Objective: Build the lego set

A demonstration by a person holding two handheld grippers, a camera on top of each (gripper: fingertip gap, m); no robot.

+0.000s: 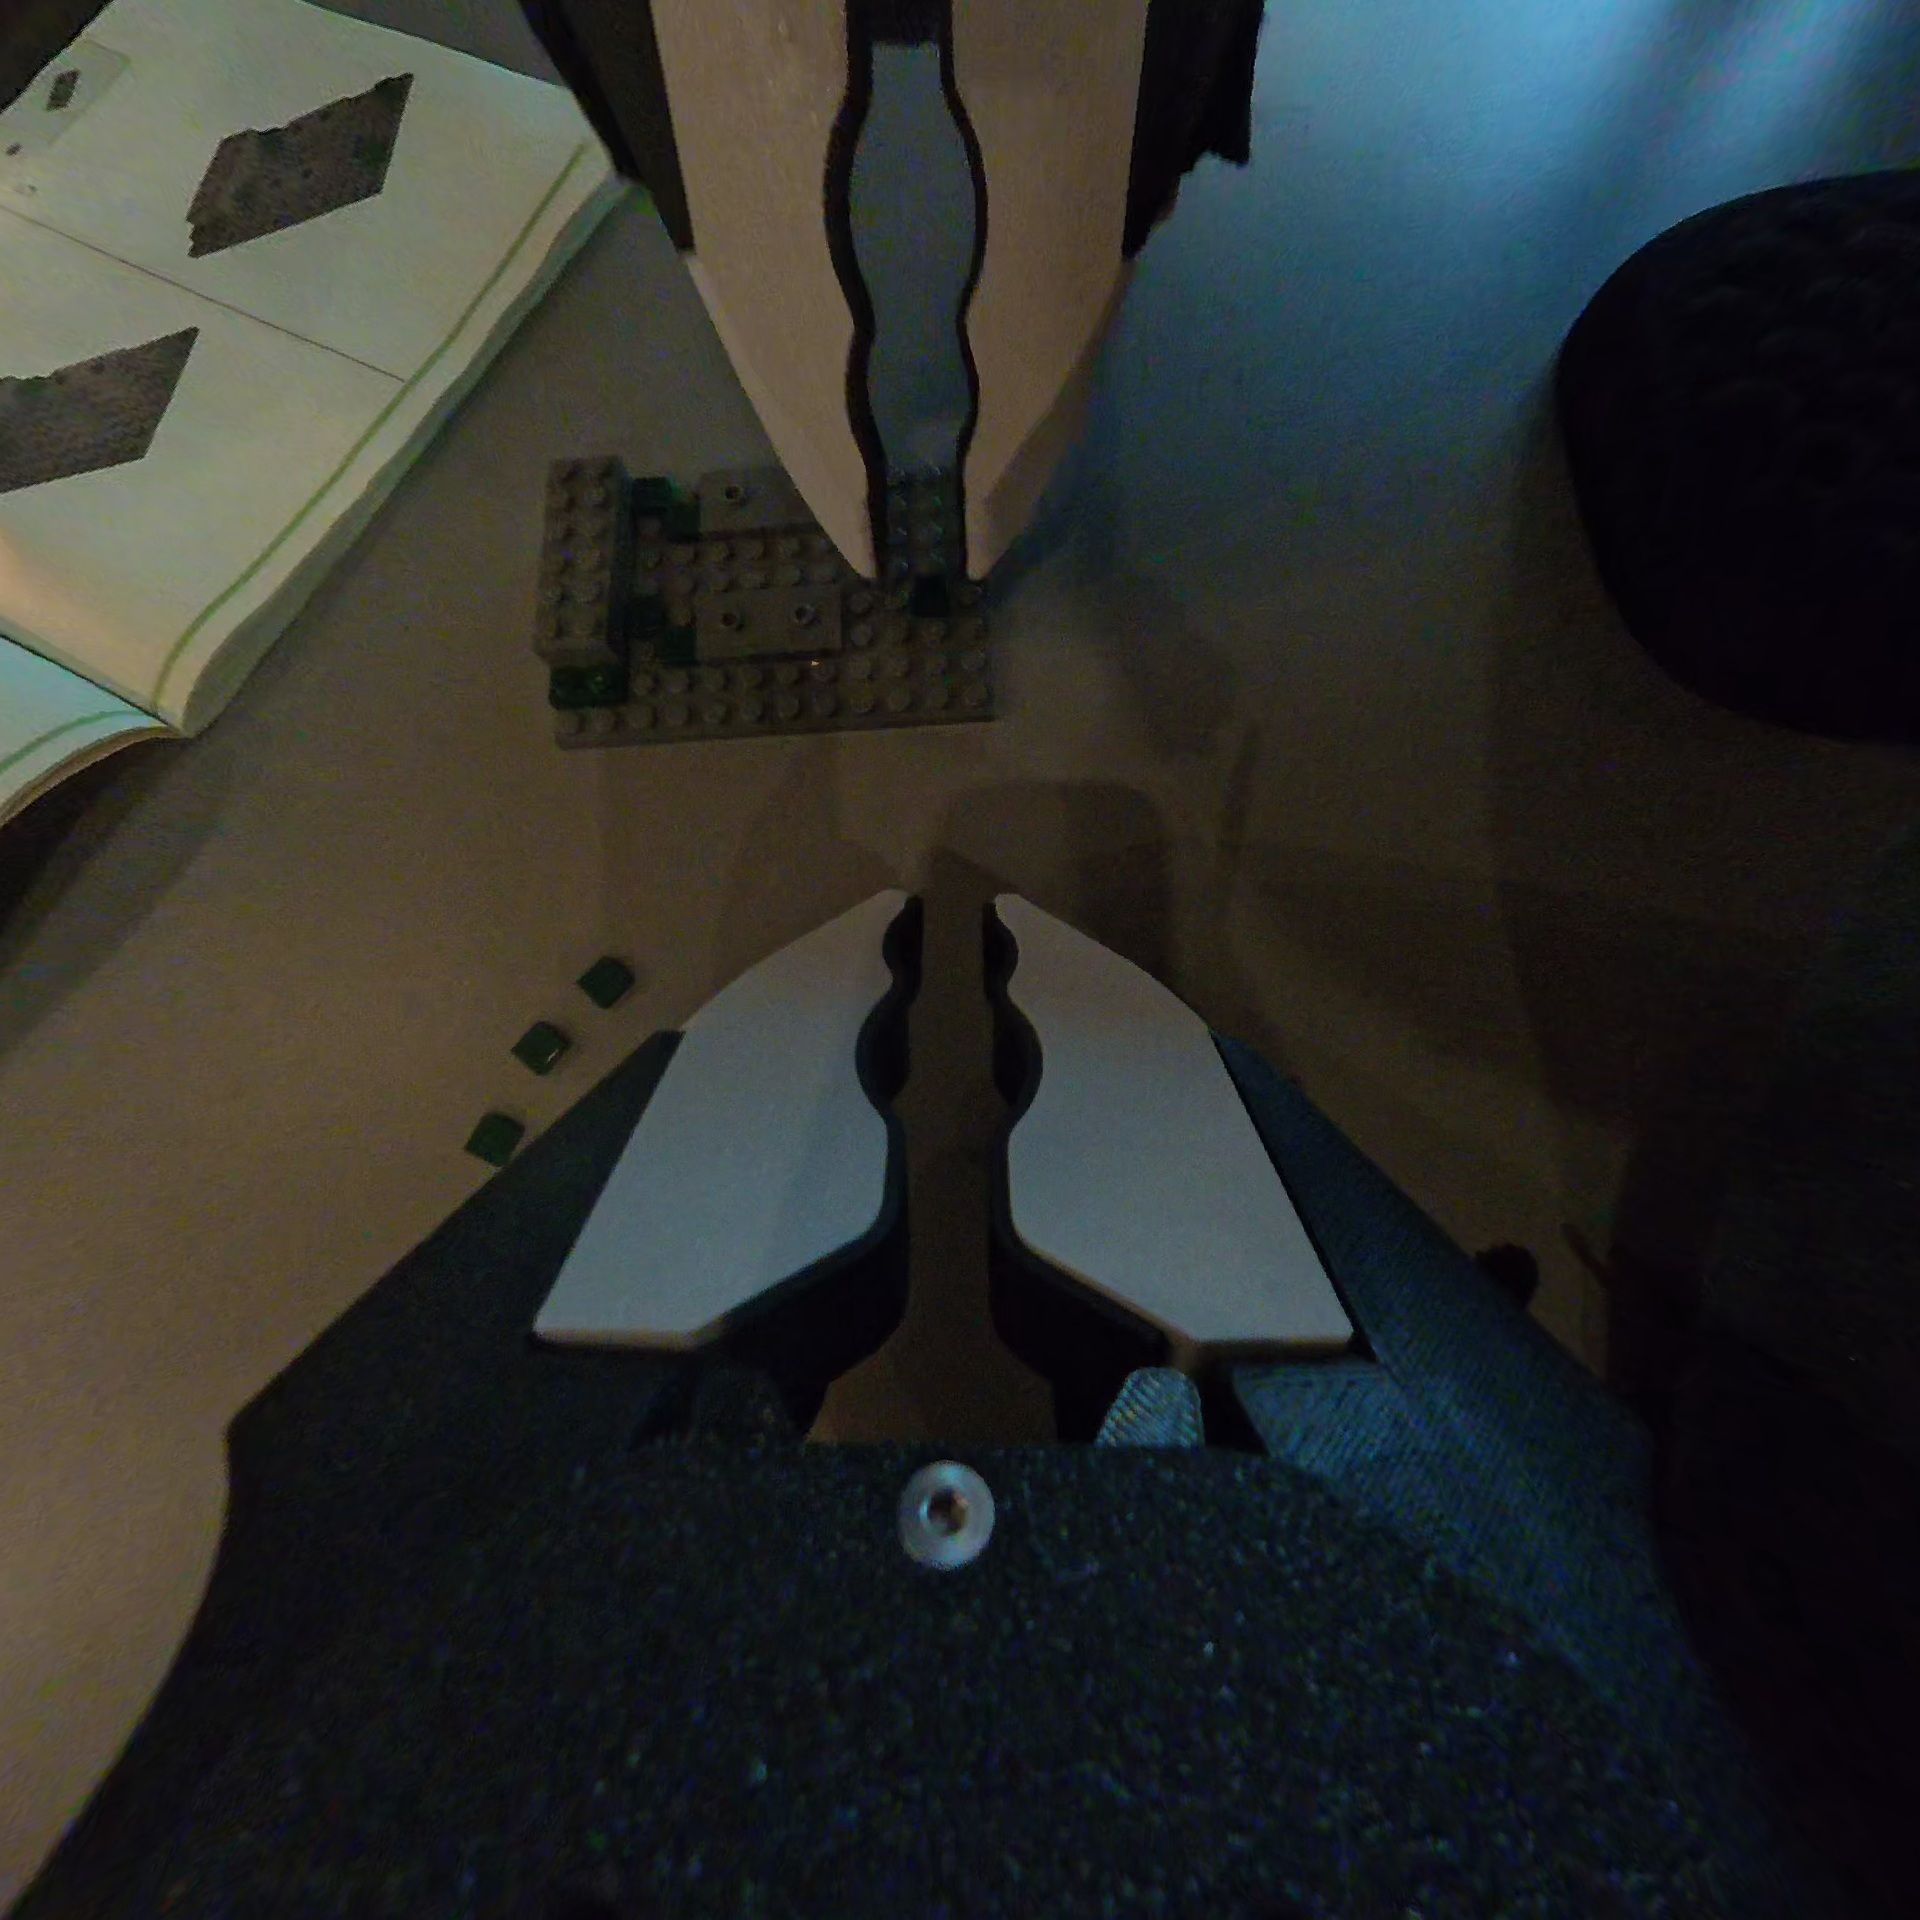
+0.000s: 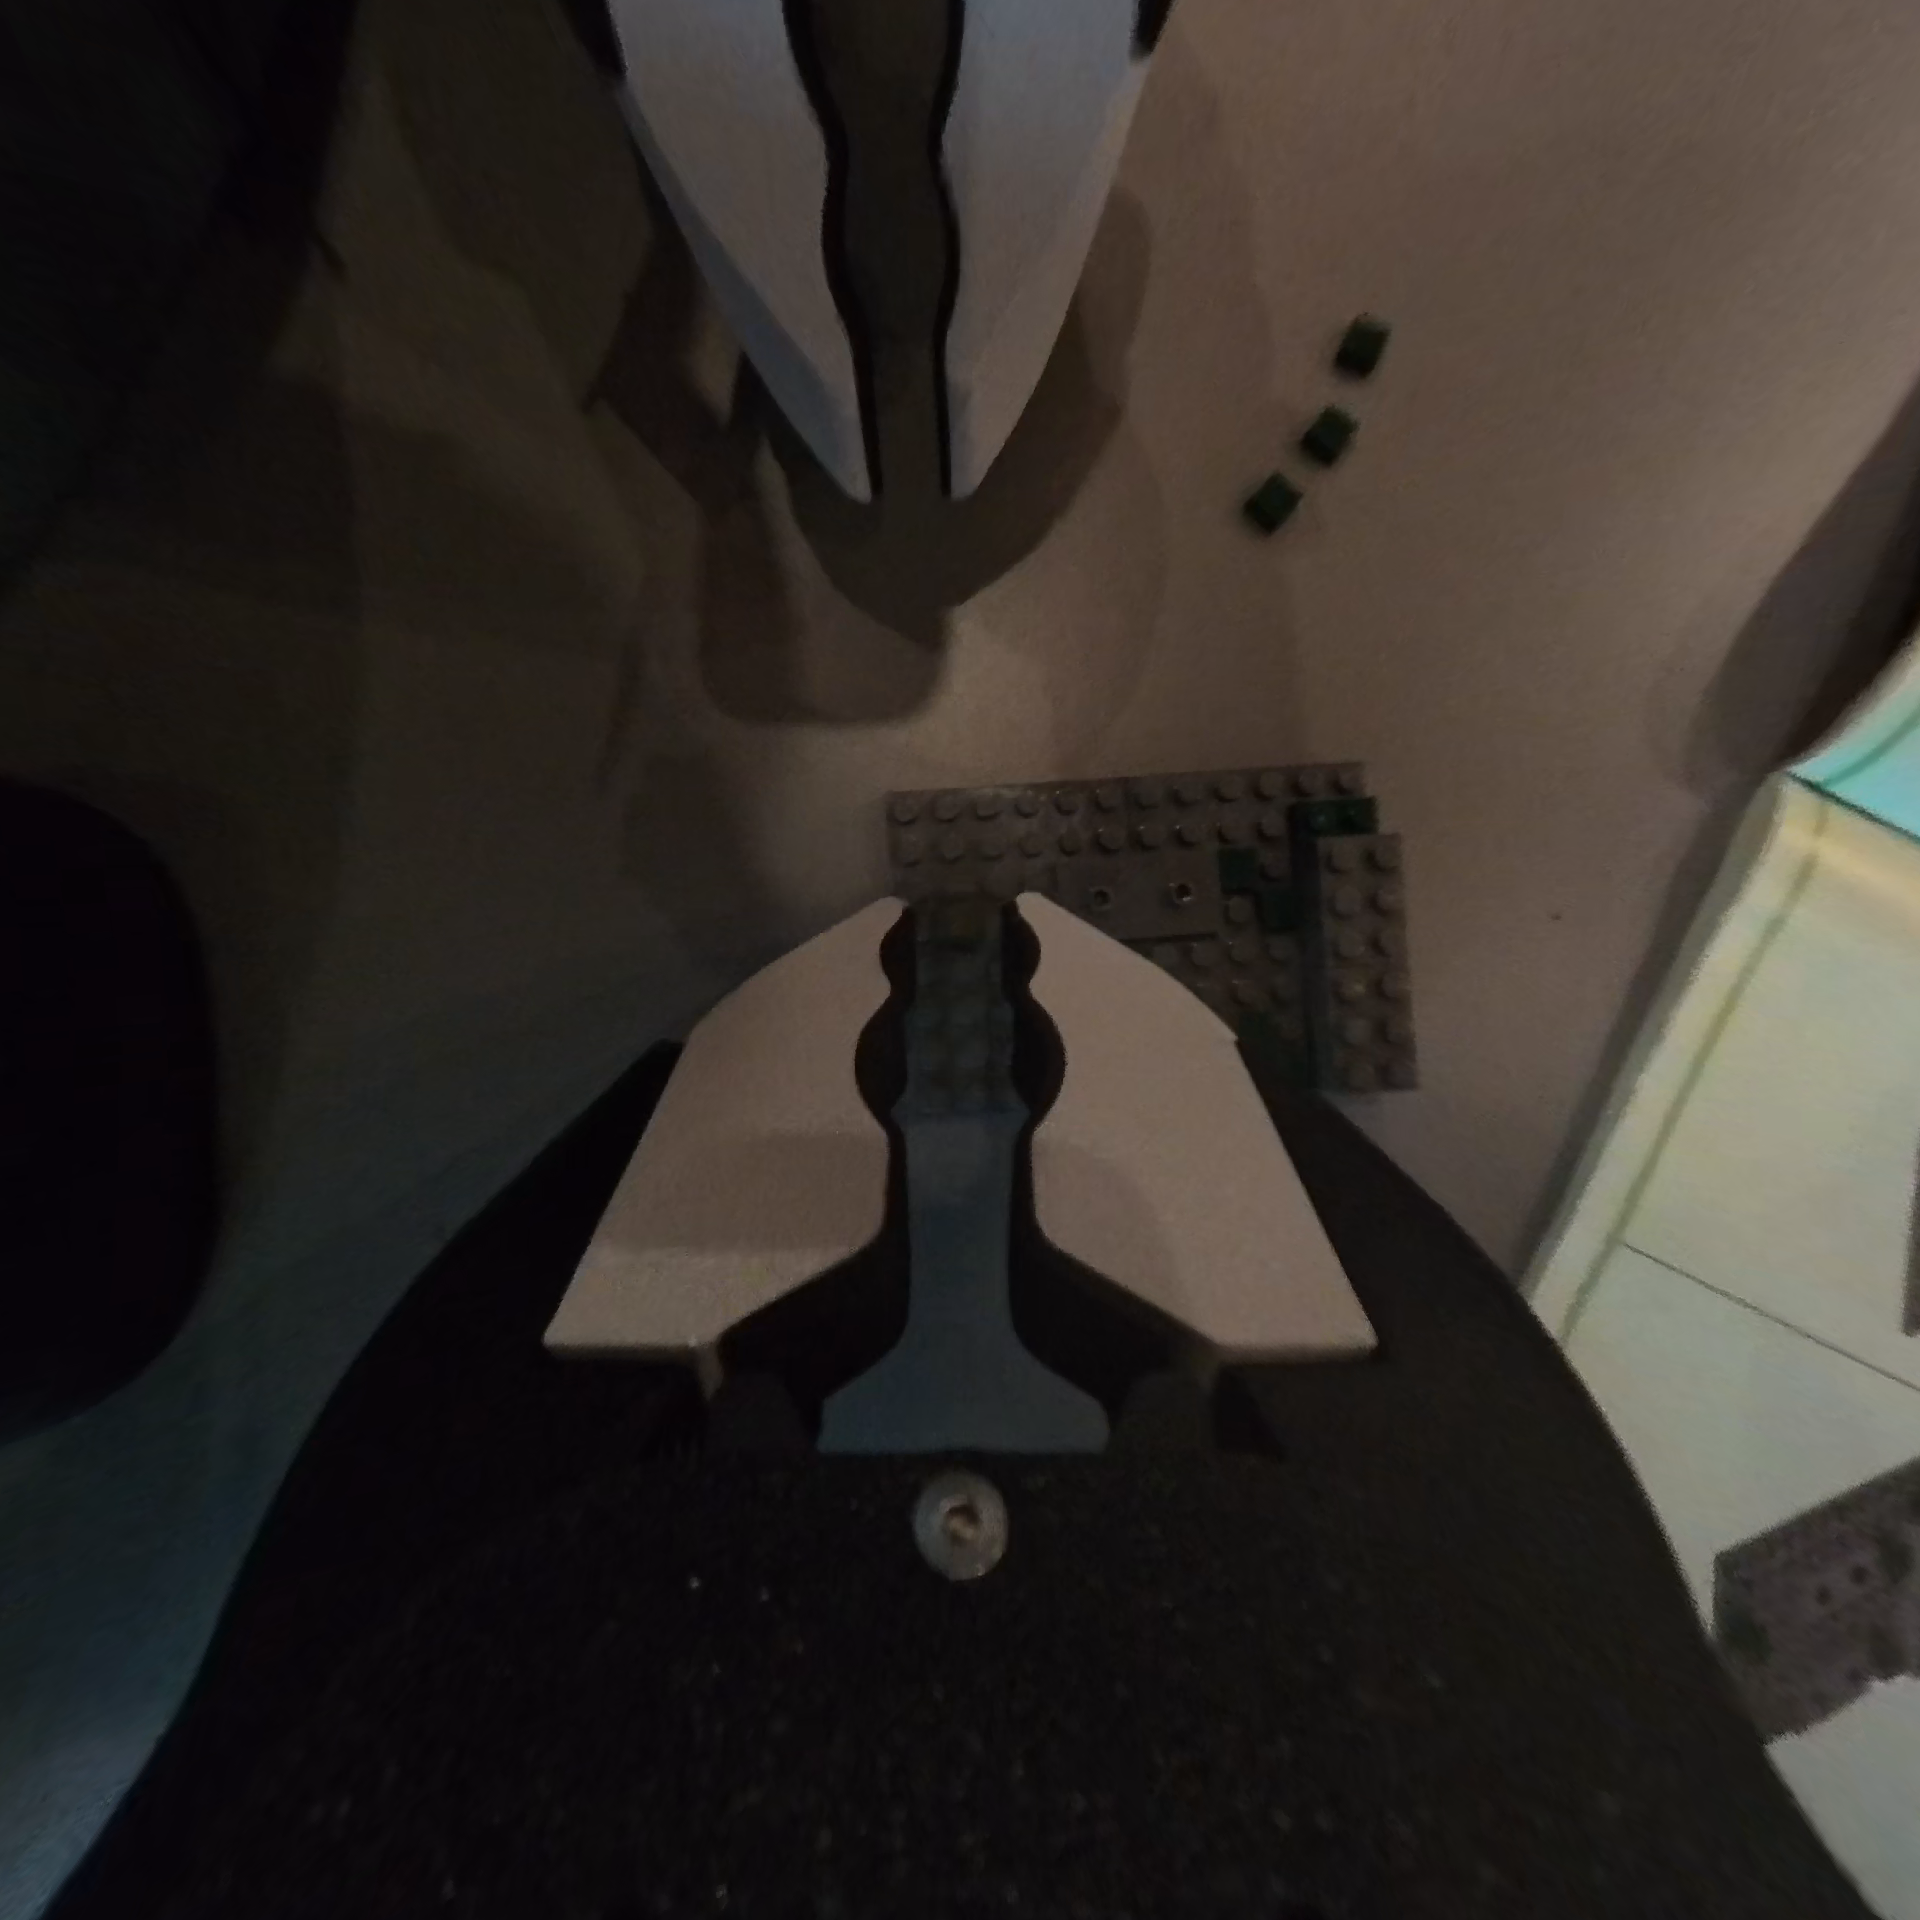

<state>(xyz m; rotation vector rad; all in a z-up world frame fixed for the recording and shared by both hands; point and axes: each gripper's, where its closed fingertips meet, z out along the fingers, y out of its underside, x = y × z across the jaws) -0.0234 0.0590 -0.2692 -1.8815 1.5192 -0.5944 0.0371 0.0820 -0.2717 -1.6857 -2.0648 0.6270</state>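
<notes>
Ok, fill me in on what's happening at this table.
A person is building a lego set with two handheld grippers. The right gripper has its tips down on the grey base plate, around a small dark green piece at one end; whether it is gripping it is unclear. The left gripper hovers nearby, empty. Three loose green pieces wait on the table, and the booklet lies open beside the build.

The right gripper (image 2: pixel 958 902) sits over one corner of the grey lego plate (image 2: pixel 997 831), its white fingers (image 2: pixel 1132 1143) narrowly parted around a small dark green piece (image 2: pixel 961 920). Three loose dark green pieces (image 2: pixel 1328 434) lie in a row beyond the plate. The left gripper (image 2: pixel 909 499) hovers opposite, empty.
</notes>
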